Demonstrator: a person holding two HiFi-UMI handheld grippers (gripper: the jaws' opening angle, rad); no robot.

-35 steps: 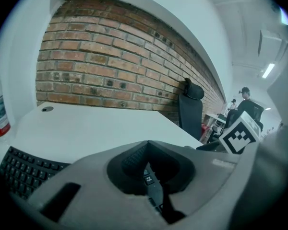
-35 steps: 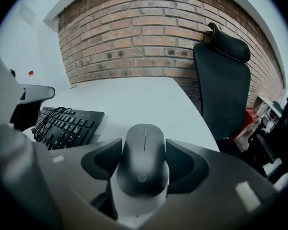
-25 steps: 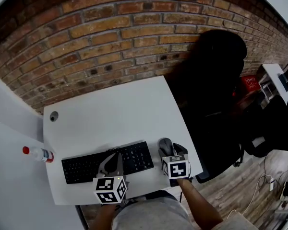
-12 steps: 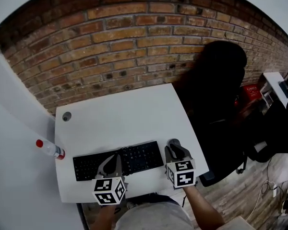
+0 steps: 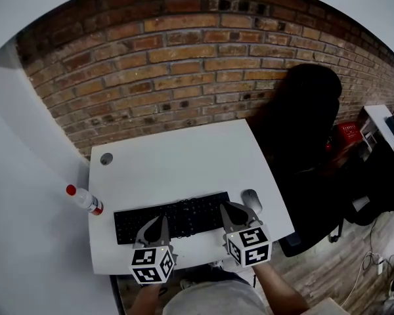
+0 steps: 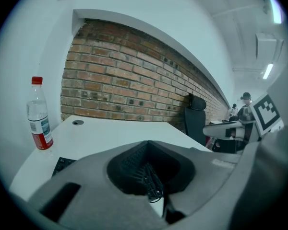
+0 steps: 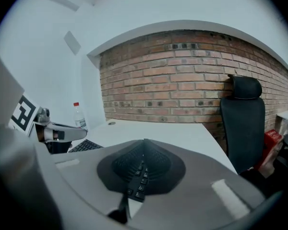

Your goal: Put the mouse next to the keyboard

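Note:
The grey mouse (image 5: pixel 252 201) lies on the white table (image 5: pixel 177 163), just off the right end of the black keyboard (image 5: pixel 171 218). My right gripper (image 5: pixel 228 210) hovers over the keyboard's right end, left of the mouse and apart from it. Its jaws have just closed and hold nothing; in the right gripper view they (image 7: pixel 144 145) meet with no gap. My left gripper (image 5: pixel 156 227) is above the keyboard's front edge, shut and empty, as the left gripper view (image 6: pixel 148 145) shows. The keyboard's corner (image 6: pixel 62 164) peeks out beside it.
A clear bottle (image 5: pixel 85 200) with a red cap and label stands at the table's left edge, also the bottle (image 6: pixel 38 114) in the left gripper view. A black office chair (image 5: pixel 308 110) is right of the table. A brick wall (image 5: pixel 184 71) runs behind.
The right gripper's jaws, open around the mouse a second ago, have shut and lifted off, leaving the mouse on the table. Both grippers have drawn back toward the person.

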